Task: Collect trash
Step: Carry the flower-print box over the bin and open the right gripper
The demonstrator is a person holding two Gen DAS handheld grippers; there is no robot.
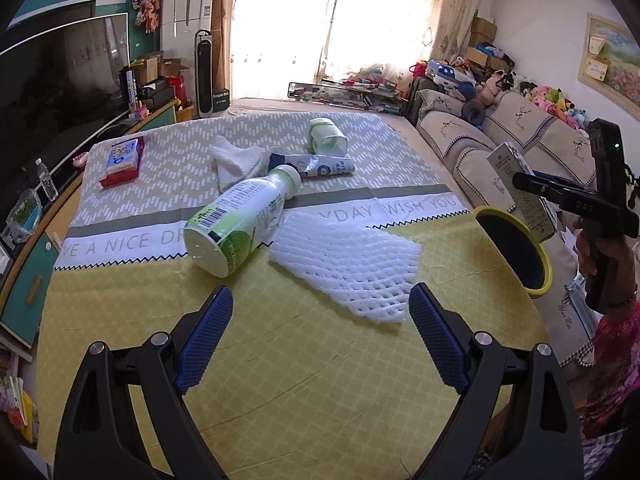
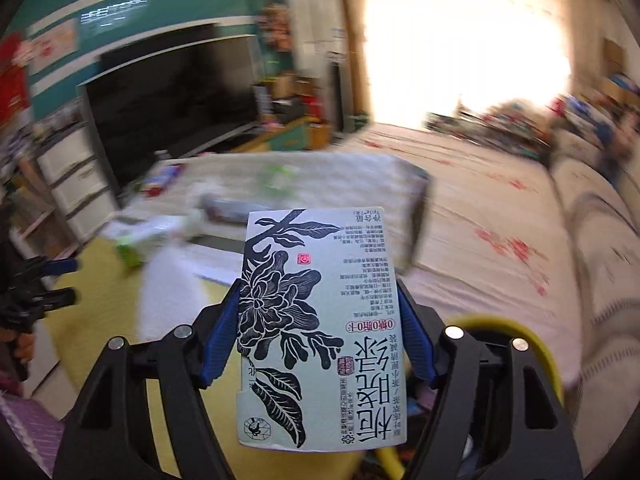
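R gripper [image 2: 320, 336] tilted down above yellow bin [image 1: 516, 252], fingers clamped on carton [image 2: 320, 332], L gripper [image 1: 320, 308] angled down over tablecloth [image 1: 280, 380], fingers wide, empty.

- pale green drink carton [image 2: 320, 332], flower print upside down, clamped (both broad sides)
- white-and-green bottle [image 1: 240, 220] lying flat
- white foam net [image 1: 352, 268] beside it
- yellow-rimmed bin [image 1: 516, 252]

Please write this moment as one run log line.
right gripper: holds tea carton | left gripper: open, empty, above foam net | yellow bin: beside table | bottle: lying on tablecloth
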